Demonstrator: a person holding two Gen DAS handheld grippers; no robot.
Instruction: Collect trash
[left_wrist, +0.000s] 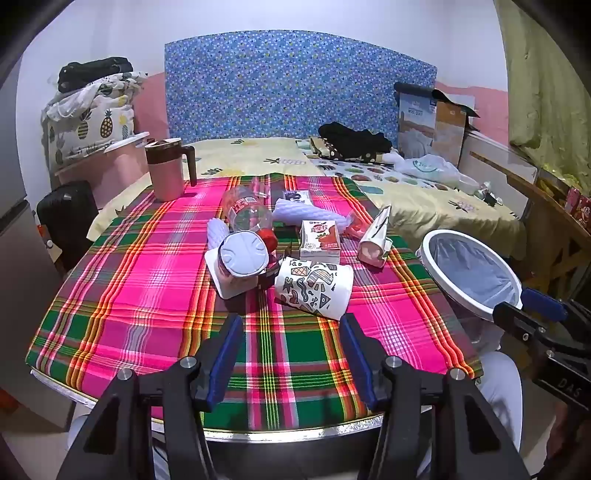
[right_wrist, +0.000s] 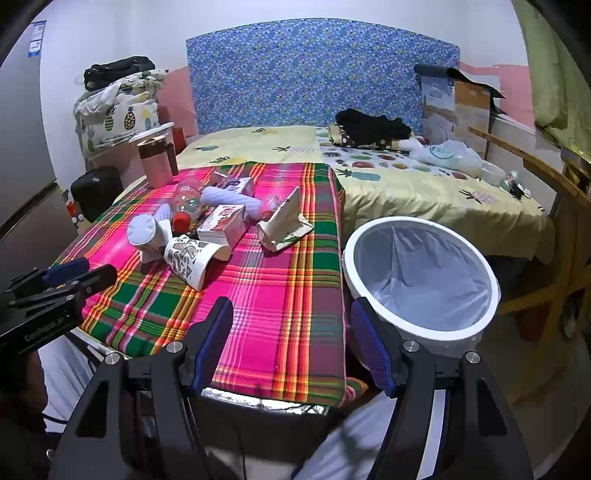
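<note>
You are holding the left hand-held gripper (left_wrist: 291, 325) released, low in frame. The right hand-held gripper (right_wrist: 291, 310) is gaping too, beside the bin (right_wrist: 369, 236). Trash is lying mid-counter (left_wrist: 147, 314).

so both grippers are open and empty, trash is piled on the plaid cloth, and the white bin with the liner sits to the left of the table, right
Not quite: the white bin stands at the table's right side, as the right wrist view shows. The rest holds: the left gripper and right gripper are open and empty, and the trash, such as the patterned paper cup, lies on the plaid cloth.
</note>
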